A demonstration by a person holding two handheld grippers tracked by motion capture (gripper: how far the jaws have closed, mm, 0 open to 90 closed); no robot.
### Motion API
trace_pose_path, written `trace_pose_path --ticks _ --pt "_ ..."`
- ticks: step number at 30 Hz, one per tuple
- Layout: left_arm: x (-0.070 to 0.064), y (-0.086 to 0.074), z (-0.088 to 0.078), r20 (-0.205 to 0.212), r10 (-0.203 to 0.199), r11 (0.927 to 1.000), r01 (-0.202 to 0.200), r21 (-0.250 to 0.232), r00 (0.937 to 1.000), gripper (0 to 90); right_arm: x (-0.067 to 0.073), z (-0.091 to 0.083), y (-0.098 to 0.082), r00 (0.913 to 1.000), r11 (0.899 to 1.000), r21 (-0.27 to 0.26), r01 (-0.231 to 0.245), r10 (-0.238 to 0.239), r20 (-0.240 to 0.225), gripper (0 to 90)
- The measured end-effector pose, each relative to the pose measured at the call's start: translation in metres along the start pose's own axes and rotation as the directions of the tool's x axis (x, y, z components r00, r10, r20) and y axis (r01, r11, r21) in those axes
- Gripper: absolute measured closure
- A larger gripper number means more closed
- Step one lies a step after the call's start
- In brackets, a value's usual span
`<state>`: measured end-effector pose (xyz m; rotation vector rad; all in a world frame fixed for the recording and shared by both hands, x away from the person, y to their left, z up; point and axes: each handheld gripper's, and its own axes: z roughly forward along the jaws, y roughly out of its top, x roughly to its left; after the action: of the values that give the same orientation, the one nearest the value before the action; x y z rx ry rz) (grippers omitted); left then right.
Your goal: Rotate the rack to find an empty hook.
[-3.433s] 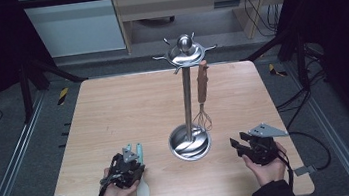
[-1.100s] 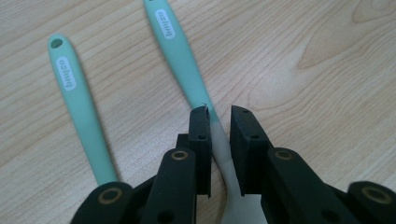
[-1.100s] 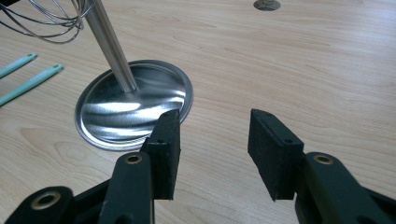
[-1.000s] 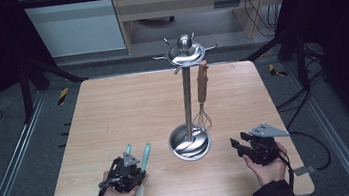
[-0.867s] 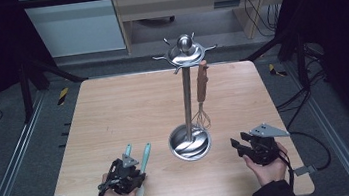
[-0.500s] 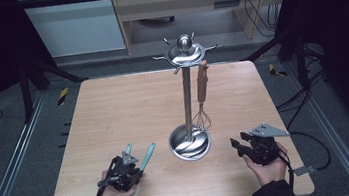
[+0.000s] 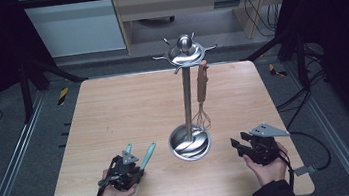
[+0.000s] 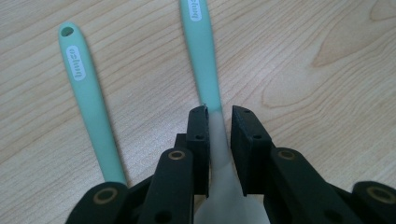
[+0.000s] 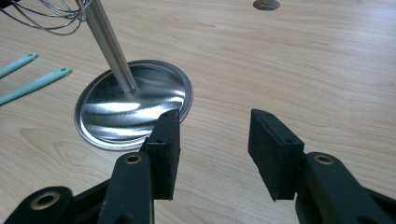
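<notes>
Spatula [image 7: 145, 156]: high view, near left of the table [image 7: 113, 110], handle slanting far-right from the left gripper [image 7: 124, 168].
Stand [image 7: 191, 141]: centre, whisk [image 7: 202, 117] hanging beside its pole; right gripper [image 7: 243, 146] near right.
Left gripper view: jaws, just eased a little, grasp the spatula's pale neck; 2nd spatula [image 8: 88, 100] lies left.
Right gripper view: jaws released, nothing between; stand base [image 9: 130, 105] just beyond.

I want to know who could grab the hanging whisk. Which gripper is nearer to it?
Right, slightly. The right gripper sits just right of the stand's base, below the whisk; the left gripper is farther left, its jaws around a teal-handled spatula.
</notes>
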<state>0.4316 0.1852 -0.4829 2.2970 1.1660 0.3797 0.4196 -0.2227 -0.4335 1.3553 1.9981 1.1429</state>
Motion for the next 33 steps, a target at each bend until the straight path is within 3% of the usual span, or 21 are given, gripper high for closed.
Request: trace_pose_path --ticks 5,11,18,33 --pt "0.0 0.004 0.0 -0.002 -0.015 0.9996 0.015 0.025 0.9999 80.3 0.001 0.001 0.0 1.0 1.0 0.0 0.001 -0.001 -0.005 54.1" --pt "0.003 0.003 -0.001 0.018 -0.025 0.9996 0.024 0.012 0.9995 80.9 0.0 0.0 0.0 1.0 1.0 0.001 0.0 0.0 -0.003 54.1" --pt "-0.001 0.004 -0.015 0.03 0.019 0.999 -0.017 -0.041 0.9994 81.3 -0.001 0.0 0.0 1.0 1.0 -0.001 -0.002 0.002 -0.001 54.1" --pt "0.002 0.004 -0.046 0.048 0.028 0.9868 -0.02 -0.161 0.9985 81.5 -0.003 -0.001 0.0 1.0 1.0 -0.007 -0.008 0.008 0.005 53.8"
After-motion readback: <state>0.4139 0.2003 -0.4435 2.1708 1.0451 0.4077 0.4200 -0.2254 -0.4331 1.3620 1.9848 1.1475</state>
